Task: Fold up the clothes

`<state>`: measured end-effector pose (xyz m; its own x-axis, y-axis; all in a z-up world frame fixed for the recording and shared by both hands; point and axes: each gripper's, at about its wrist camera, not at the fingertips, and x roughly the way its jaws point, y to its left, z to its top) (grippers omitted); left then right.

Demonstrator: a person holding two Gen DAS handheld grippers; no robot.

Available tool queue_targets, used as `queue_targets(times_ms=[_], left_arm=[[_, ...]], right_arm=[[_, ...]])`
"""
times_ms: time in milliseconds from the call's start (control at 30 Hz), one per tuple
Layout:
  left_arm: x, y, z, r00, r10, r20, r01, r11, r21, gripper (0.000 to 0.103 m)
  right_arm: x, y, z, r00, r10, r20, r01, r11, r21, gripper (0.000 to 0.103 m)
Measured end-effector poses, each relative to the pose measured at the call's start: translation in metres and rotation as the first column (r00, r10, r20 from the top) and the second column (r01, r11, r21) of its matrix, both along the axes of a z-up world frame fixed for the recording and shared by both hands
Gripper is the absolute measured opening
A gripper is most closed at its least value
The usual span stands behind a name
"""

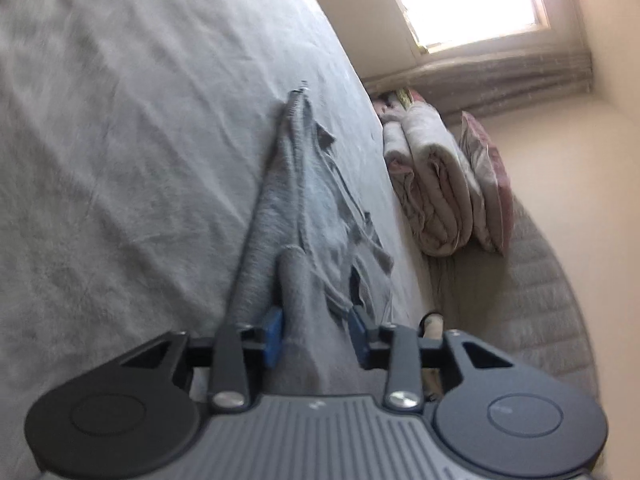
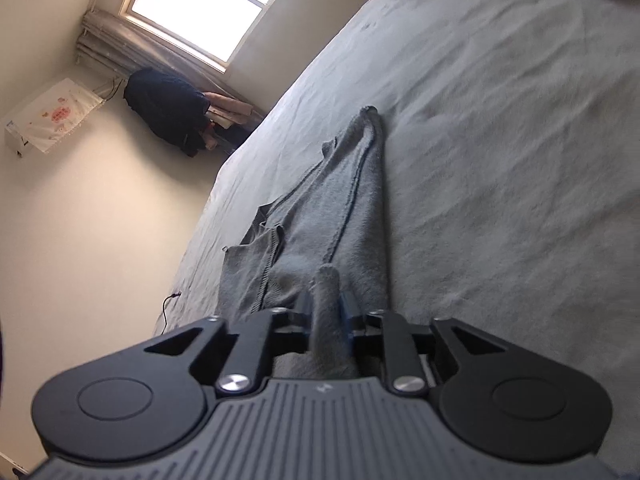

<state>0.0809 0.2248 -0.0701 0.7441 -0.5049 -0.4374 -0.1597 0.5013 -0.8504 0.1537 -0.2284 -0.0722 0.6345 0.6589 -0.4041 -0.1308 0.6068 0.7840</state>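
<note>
Grey garment [image 1: 304, 216], two grippers [image 1: 316, 334] [image 2: 326, 314]

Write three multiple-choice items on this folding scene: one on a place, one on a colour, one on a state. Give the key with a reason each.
1. Where does the far end of the grey garment lie?
A. on the bed sheet
B. on the floor
C. on the windowsill

2. What colour are the pads of the left tongs?
A. red
B. blue
C. yellow

3. What state are the right tongs in?
A. wide open and empty
B. shut on the garment
C. shut on a pillow

Key:
1 A, the cloth trails out across the grey sheet.
2 B, blue pads show on both sides of the cloth.
3 B, a fold of grey cloth is pinched between the closed fingers.
</note>
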Motion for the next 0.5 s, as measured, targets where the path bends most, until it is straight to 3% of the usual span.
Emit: queue_targets(times_ms=[33, 233, 367, 500], left_arm=[[-0.002, -0.001, 0.006, 1.0, -0.011, -0.008, 0.011, 1.0, 0.029, 0.042], [-0.024, -0.009, 0.035, 0.996, -0.051, -0.07, 0.066, 0.972, 0.225, 0.052], [-0.051, -0.011, 0.046, 1.0, -0.011, 0.003, 0.009, 0.939, 0.343, 0.048], [-0.069, -0.022, 0.053, 0.992, -0.032, 0.119, -0.019, 0.914, 0.405, 0.035]], right_arm=[[-0.004, -0.002, 0.005, 1.0, 0.0, 0.002, 0.0, 1.0, -0.007, 0.04], [-0.038, -0.011, 0.026, 1.0, 0.013, 0.007, -0.012, 0.994, -0.112, 0.04], [-0.055, -0.006, 0.034, 0.999, 0.032, 0.037, -0.025, 0.985, -0.169, 0.04], [-0.07, 0.007, 0.04, 0.992, 0.063, 0.111, -0.038, 0.976, -0.215, 0.04]])
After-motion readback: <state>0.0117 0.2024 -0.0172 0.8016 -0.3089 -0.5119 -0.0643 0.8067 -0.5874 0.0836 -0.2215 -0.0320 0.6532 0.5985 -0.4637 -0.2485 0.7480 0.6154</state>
